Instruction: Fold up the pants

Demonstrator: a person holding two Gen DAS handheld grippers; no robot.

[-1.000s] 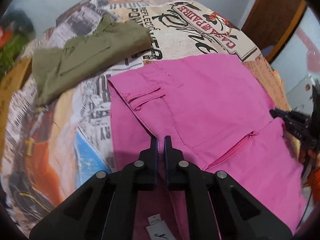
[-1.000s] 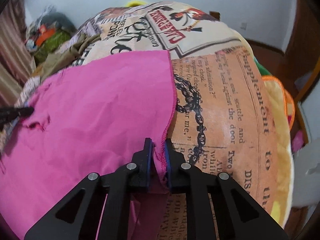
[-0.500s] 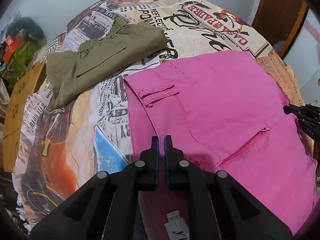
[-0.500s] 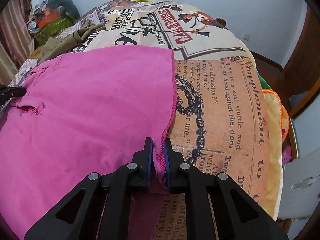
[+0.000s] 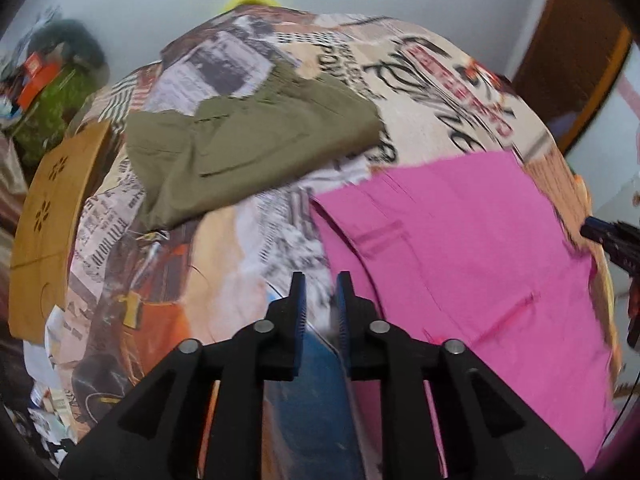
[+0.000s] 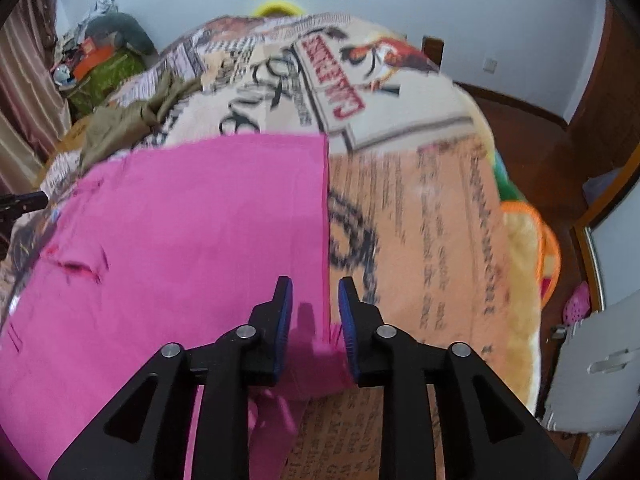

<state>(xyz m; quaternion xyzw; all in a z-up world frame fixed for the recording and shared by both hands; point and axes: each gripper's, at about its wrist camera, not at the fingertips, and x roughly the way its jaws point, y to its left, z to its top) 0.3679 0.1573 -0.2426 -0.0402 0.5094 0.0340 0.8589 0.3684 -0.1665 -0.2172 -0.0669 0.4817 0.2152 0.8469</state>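
Observation:
The pink pants lie folded flat on the printed bedspread. They also show in the right wrist view. My left gripper is open and empty, over the bedspread just left of the pants' left edge. My right gripper is open and empty above the pants' right edge, which runs between its fingers. The right gripper's tip shows at the right rim of the left wrist view.
Folded olive-green pants lie on the bed behind and left of the pink ones, and show in the right wrist view. A wooden board stands at the bed's left side. Clutter sits at the far left corner. A wooden floor lies right of the bed.
Both grippers have opened and let go of the pink pants, which now lie flat. The left gripper has swung left, off the fabric; the right has lifted slightly.

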